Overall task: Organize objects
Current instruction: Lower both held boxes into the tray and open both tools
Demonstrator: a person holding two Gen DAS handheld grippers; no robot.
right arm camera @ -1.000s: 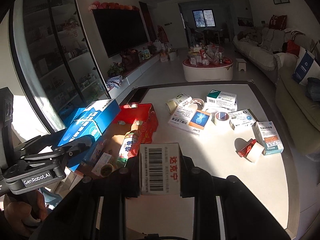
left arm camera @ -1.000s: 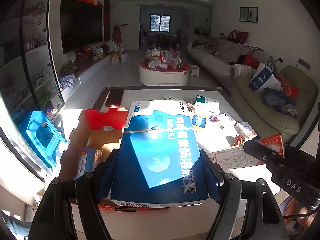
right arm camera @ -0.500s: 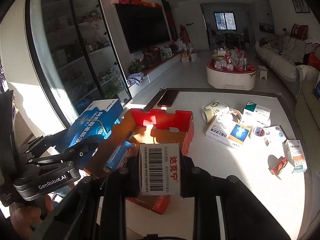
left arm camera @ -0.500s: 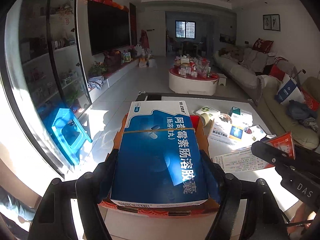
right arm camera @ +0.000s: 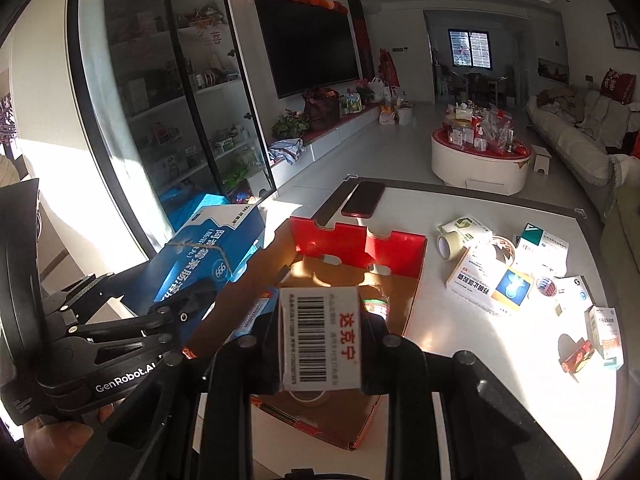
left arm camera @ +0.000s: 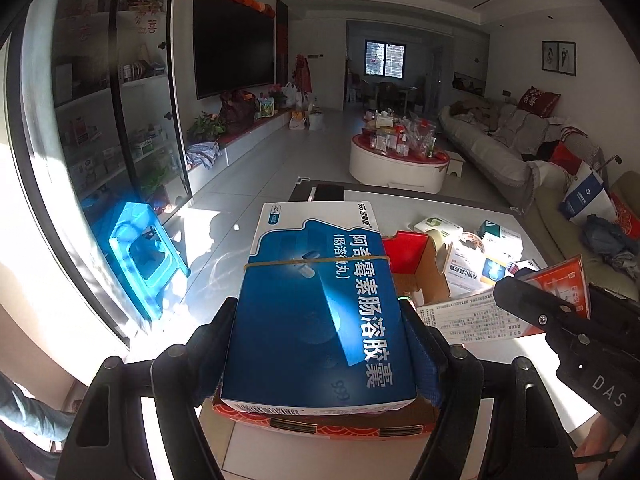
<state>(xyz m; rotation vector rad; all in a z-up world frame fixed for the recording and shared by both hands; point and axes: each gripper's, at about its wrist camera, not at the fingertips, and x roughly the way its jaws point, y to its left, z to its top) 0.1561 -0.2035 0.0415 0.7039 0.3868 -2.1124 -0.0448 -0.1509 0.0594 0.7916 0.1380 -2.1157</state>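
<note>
The left gripper (left arm camera: 320,344) is clamping a large blue medicine box (left arm camera: 316,300) over the open red cardboard box (right arm camera: 356,240), while the right gripper (right arm camera: 320,336) is pinching a small barcoded carton (right arm camera: 320,336) just above it.

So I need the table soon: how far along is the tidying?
Partly done. A few packs already lie in the red cardboard box. In hand: the left tool grips a big blue medicine box and the right tool a small barcoded box, both over the cardboard box. Left: the tape roll, several medicine boxes and a phone on the table.
</note>
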